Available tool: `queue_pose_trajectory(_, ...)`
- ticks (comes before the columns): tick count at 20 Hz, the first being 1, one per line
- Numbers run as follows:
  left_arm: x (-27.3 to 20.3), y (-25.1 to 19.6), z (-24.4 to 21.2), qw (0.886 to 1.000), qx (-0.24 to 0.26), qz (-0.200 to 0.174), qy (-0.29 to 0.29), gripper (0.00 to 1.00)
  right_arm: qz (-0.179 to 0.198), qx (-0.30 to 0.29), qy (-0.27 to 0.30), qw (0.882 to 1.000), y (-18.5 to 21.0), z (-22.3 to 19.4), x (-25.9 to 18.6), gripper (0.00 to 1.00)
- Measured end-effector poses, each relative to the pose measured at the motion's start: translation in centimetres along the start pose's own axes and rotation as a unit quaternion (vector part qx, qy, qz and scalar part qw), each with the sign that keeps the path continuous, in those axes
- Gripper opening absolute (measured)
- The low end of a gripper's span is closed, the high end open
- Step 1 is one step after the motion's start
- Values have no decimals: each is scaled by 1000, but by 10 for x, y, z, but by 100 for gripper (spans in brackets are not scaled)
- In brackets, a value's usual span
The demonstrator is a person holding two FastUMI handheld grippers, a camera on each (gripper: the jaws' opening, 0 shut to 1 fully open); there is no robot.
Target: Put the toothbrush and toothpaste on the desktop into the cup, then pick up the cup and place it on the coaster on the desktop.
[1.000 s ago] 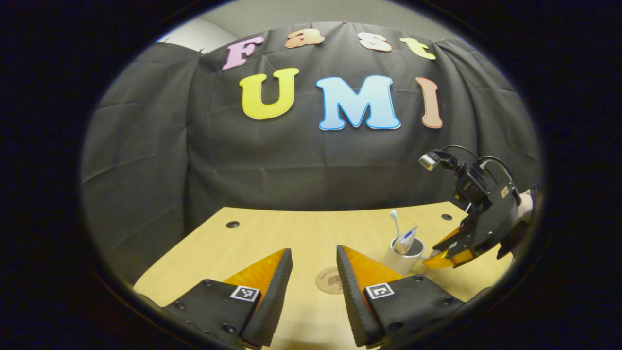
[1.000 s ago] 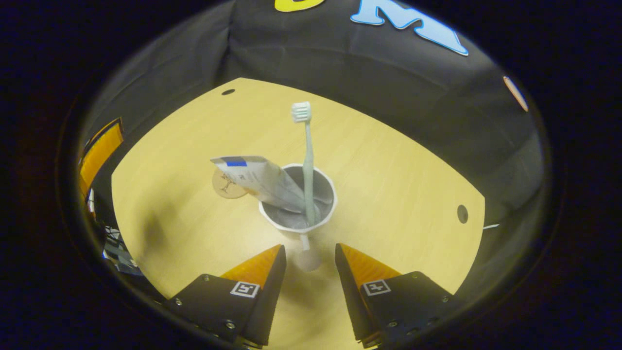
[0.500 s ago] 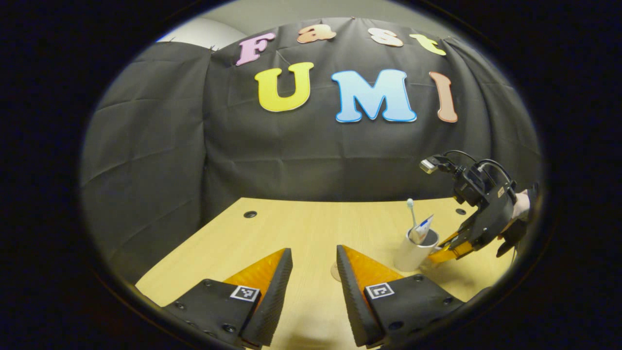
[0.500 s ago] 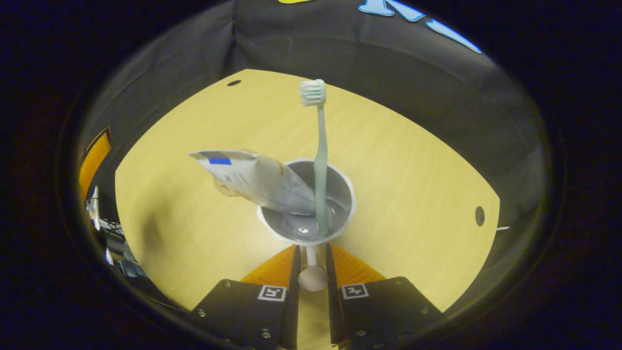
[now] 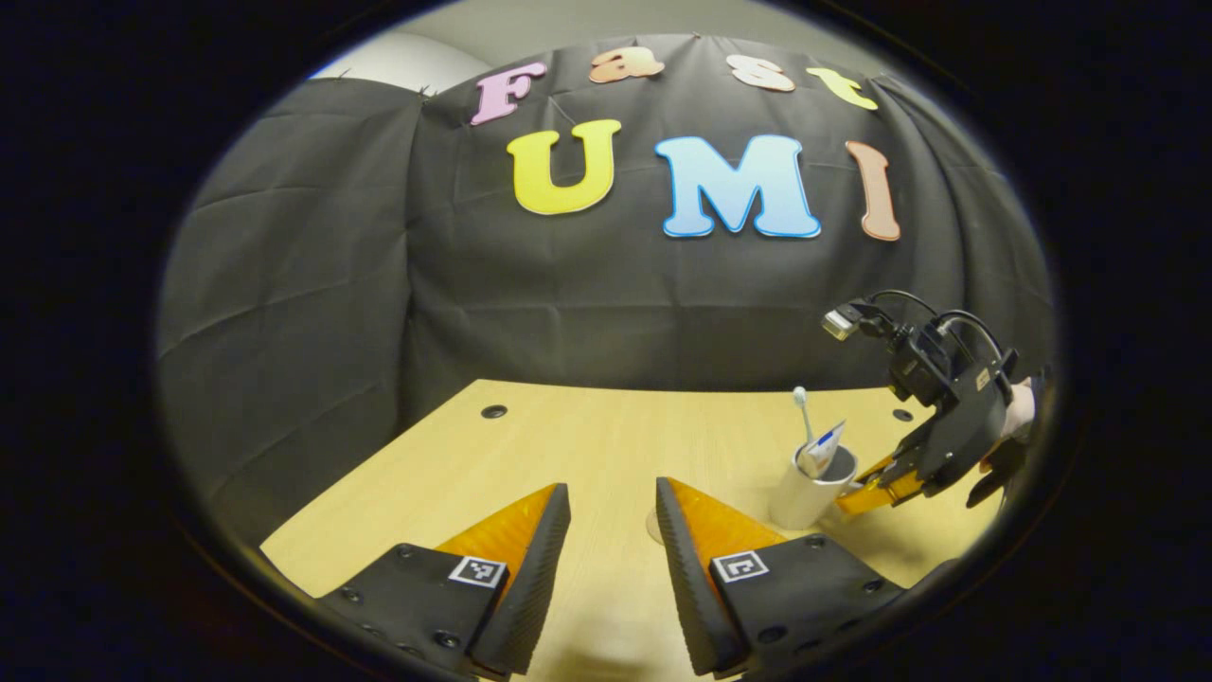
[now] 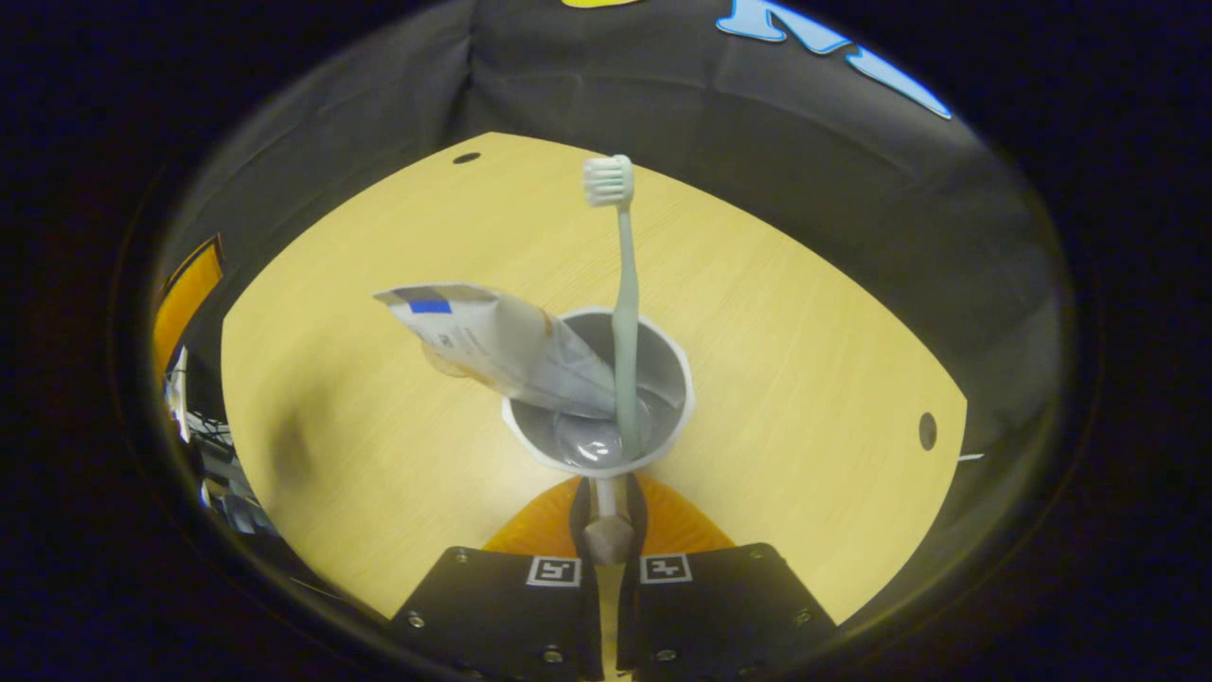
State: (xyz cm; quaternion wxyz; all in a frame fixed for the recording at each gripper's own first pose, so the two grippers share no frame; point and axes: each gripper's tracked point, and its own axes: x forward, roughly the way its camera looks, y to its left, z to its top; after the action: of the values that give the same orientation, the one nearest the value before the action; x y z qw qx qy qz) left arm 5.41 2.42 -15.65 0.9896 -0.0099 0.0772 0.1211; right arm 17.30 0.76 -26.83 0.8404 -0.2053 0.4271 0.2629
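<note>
A white cup (image 6: 663, 379) holds a pale green toothbrush (image 6: 624, 313), bristles up, and a white toothpaste tube (image 6: 492, 336) leaning left. My right gripper (image 6: 606, 493) is shut on the cup's handle (image 6: 606, 535). A round wooden coaster (image 6: 437, 362) lies beyond the cup, mostly hidden by the tube. In the left gripper view the cup (image 5: 800, 500) stands at the right with the right gripper (image 5: 876, 483) at its handle. The coaster's edge (image 5: 651, 527) peeks out beside my open, empty left gripper (image 5: 611, 530). Whether the cup is off the table I cannot tell.
The light wooden table (image 5: 568, 455) has dark round holes near its far corners (image 5: 492, 411) (image 6: 928, 431). Black cloth hangs behind the table. A hand (image 5: 1018, 417) holds the right gripper at the table's right side.
The right gripper moved forward and its fingers went from open to shut on the cup's handle. The left gripper stayed open, and its view shifted a little.
</note>
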Motion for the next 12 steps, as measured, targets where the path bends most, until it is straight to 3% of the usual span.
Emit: queue_pose_trajectory(12, 1, 14, -9, 1000, -1, -3, 5, 63, 13, 18, -21, 1000, 18, 22, -12, 8)
